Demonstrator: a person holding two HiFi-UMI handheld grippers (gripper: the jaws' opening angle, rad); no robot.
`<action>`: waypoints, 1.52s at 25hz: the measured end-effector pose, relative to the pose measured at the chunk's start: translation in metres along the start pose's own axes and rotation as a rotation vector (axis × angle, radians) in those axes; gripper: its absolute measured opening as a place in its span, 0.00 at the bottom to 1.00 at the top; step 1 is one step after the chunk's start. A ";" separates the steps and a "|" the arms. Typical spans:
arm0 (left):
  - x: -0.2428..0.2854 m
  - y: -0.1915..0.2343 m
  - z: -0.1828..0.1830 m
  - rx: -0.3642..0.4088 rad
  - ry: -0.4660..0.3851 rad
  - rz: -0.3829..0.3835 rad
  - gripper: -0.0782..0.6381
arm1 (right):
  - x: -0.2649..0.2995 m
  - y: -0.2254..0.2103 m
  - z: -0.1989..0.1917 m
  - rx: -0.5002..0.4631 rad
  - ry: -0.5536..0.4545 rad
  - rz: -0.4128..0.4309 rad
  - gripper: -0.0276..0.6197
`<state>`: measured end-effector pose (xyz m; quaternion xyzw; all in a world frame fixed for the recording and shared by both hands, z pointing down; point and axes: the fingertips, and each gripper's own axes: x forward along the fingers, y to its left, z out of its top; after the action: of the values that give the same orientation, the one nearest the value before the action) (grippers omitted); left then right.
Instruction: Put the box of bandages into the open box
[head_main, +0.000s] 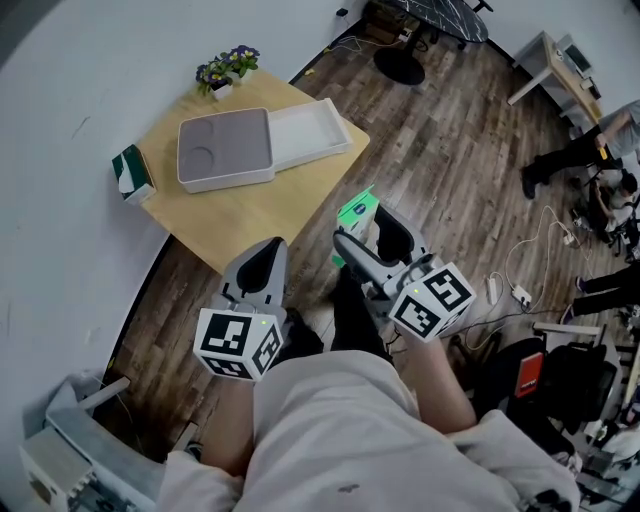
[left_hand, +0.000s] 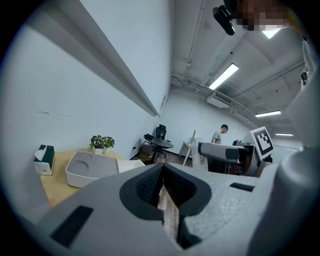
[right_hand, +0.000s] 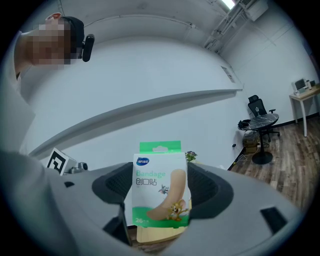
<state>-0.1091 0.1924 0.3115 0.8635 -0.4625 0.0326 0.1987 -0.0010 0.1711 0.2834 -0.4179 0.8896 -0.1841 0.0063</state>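
My right gripper is shut on the box of bandages, a green-and-white carton that stands upright between the jaws; its green end pokes out past the jaws in the head view. The open box is a shallow white tray on the wooden table, with its grey-white lid lying beside it on the left. My left gripper is shut with nothing in it and hovers just off the table's near edge. Both grippers are held low, in front of the person's body, short of the table.
A small pot of purple flowers stands at the table's far corner and a green tissue box at its left edge. Wood floor lies to the right, with cables, a chair base, a desk and people's legs.
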 end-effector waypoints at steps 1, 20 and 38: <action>0.001 0.001 0.000 -0.002 0.000 0.003 0.12 | 0.001 -0.001 0.001 0.000 0.000 0.003 0.58; 0.055 0.012 0.031 0.007 -0.018 0.092 0.12 | 0.048 -0.053 0.036 -0.011 0.014 0.089 0.58; 0.133 0.013 0.059 0.013 -0.030 0.242 0.12 | 0.090 -0.136 0.074 -0.003 0.045 0.214 0.58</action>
<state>-0.0509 0.0596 0.2932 0.8030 -0.5660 0.0465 0.1809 0.0541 0.0009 0.2726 -0.3161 0.9294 -0.1903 0.0055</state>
